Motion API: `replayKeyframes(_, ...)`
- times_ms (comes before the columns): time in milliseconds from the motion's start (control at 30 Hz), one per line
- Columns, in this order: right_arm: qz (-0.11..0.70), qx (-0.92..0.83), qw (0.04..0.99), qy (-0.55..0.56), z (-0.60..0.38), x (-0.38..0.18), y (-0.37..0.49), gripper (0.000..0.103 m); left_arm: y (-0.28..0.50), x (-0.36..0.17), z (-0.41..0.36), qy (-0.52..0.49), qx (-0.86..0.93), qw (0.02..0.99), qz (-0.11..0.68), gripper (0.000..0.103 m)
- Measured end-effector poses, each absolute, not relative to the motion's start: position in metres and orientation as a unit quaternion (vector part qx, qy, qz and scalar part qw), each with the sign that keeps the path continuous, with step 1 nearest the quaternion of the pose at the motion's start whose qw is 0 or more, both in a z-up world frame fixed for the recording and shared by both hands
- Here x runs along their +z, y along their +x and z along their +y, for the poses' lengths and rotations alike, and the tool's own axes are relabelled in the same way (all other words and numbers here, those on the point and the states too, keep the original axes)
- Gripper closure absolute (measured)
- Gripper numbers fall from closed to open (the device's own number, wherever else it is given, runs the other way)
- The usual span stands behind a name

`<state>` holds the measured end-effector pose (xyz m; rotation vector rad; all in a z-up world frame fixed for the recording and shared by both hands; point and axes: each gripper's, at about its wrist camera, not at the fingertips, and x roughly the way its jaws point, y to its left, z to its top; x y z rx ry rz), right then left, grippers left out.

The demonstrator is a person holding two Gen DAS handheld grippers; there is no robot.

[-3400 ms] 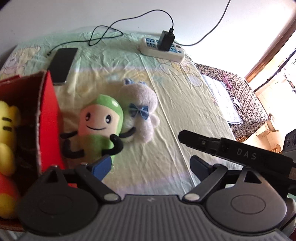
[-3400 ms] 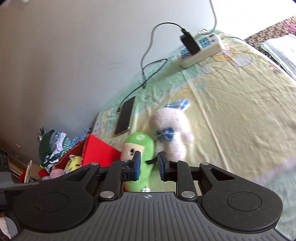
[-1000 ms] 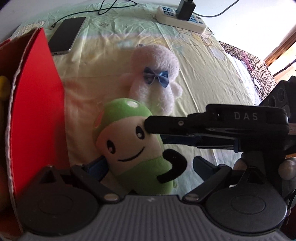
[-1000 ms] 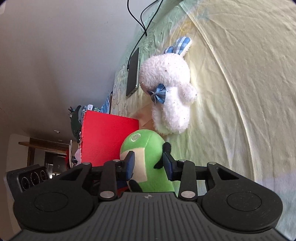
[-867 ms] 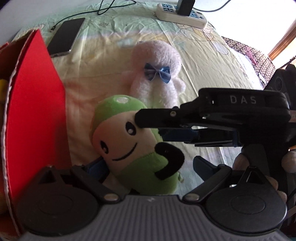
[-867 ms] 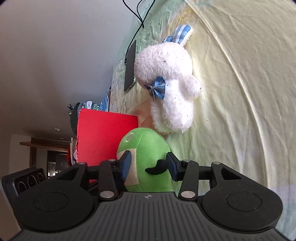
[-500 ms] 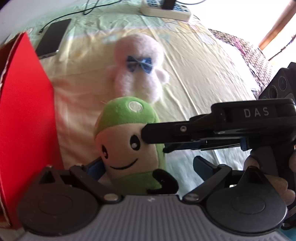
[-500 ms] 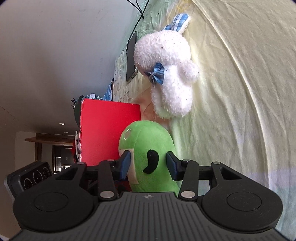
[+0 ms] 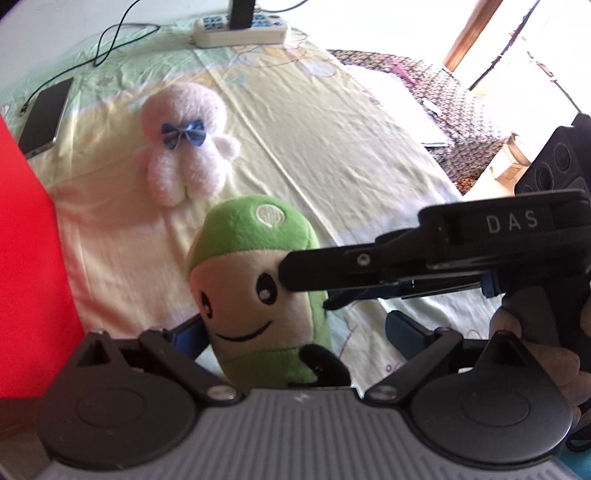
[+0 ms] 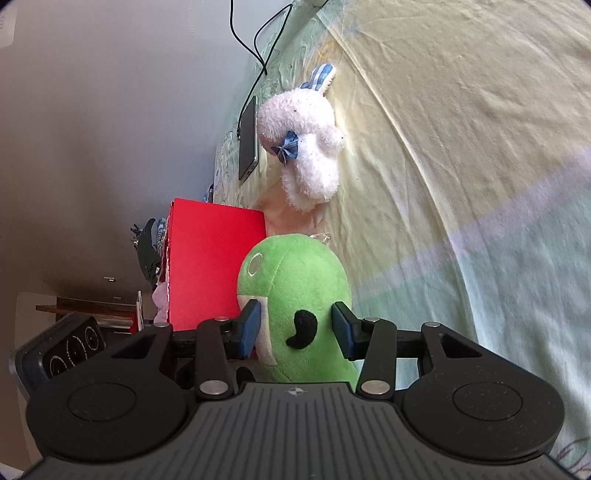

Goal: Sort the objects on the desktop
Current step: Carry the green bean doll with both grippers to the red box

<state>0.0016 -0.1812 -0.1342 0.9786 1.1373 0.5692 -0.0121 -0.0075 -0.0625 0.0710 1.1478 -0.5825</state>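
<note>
A green plush toy [image 9: 255, 280] with a smiling cream face stands upright over the pale yellow cloth [image 9: 332, 147]. My right gripper [image 10: 297, 326] is shut on it, with a blue pad pressed on each side of its body [image 10: 299, 280]. In the left wrist view the right gripper's black fingers [image 9: 369, 258] reach in from the right and clamp the toy beside its eye. My left gripper [image 9: 295, 330] stands open and wide. The toy's lower body is between its pads, close to the left one. A white plush rabbit [image 9: 184, 147] with a blue bow lies beyond the toy.
A red box [image 9: 26, 258] stands close on the left of the toy, its wall [image 10: 214, 266] right behind it. A phone [image 9: 44, 114] and a cabled power strip [image 9: 240, 29] lie at the far edge. A person's hand [image 9: 535, 332] grips the right tool.
The green toy has swung from tilted to upright and sits deeper between the right pads, which stand slightly wider. Both grippers have drawn back from the white rabbit.
</note>
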Motion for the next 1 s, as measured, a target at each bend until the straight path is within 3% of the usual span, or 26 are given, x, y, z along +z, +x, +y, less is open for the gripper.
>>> replayKeyframes(500, 0.410, 0.228, 0.779, 0.415, -0.137, -0.058, -0.060, 0.057, -0.046, 0.012, 0.064, 0.015, -0.306, 0.853, 0.422, 0.005)
replayKeyframes(733, 0.356, 0.271, 0.815, 0.367, -0.094, -0.009, -0.053, 0.057, -0.041, 0.049, 0.125, -0.002, -0.271, 0.895, 0.354, 0.005)
replayKeyframes(1000, 0.326, 0.315, 0.817, 0.356, -0.043, 0.001, -0.014, 0.056, -0.014, 0.046, 0.177, -0.016, -0.239, 0.915, 0.325, 0.005)
